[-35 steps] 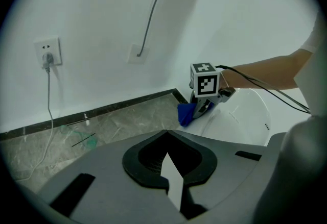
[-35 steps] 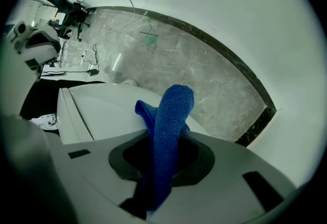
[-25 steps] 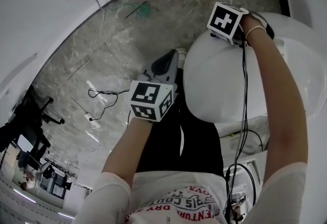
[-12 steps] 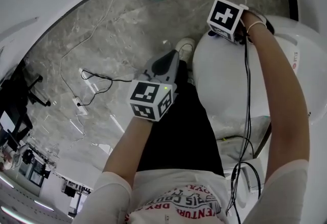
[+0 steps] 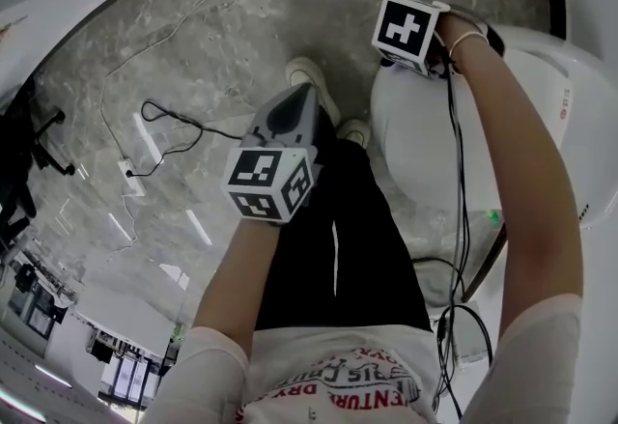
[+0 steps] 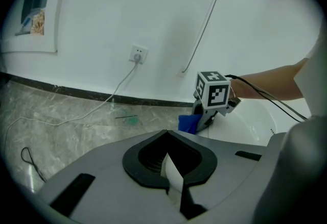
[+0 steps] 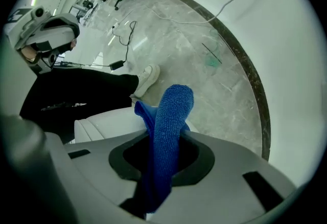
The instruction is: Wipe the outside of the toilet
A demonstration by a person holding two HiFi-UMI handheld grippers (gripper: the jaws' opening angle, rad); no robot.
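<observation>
Jutting lengthwise from right hand-held gripper (image 7: 164, 142), cloth (image 7: 172, 110) points at toilet (image 7: 102, 125).

The left hand-held gripper (image 5: 290, 113) hangs over the person's black trousers (image 5: 372, 248), with its marker cube facing up. The right hand-held gripper (image 5: 396, 55) is at the far edge of the white toilet (image 5: 410, 152); whether it touches cannot be told. The right arm stretches above the toilet, and black cables (image 5: 453, 171) run along it. White shoes (image 5: 311, 82) stand on the grey marbled floor (image 5: 212, 36), where a power strip (image 5: 128, 178) and its thin cord lie.
</observation>
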